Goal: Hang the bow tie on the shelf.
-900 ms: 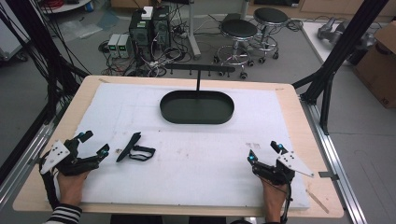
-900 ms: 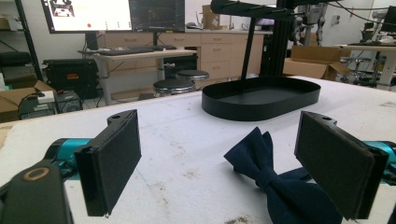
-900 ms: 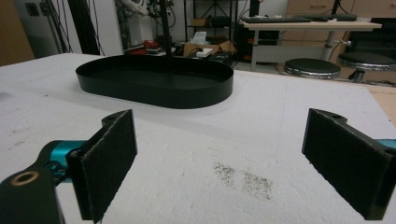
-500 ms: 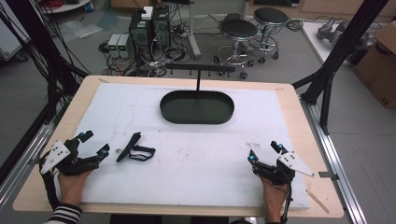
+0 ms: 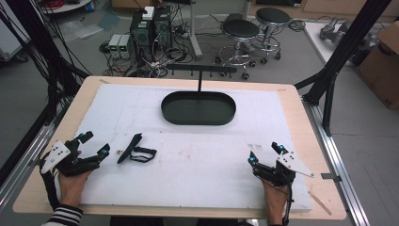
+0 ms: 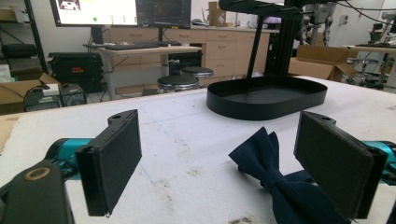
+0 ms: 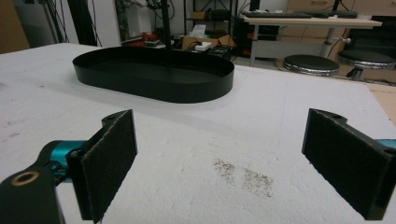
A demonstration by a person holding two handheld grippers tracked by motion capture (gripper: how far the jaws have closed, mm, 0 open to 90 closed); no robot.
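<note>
The left hand-held gripper [image 5: 94, 147], at the lower left of the high view, rests on the white foam-covered table [image 5: 197, 160] with jaws spread wide, gripping nothing. A dark navy fabric bow tie [image 6: 275, 182] lies just ahead of it, near its right jaw in the left gripper view. At lower right, the right hand-held gripper [image 5: 266, 154] is equally wide open and empty. A black oval metal tray [image 5: 198, 108] sits upper centre.
</note>
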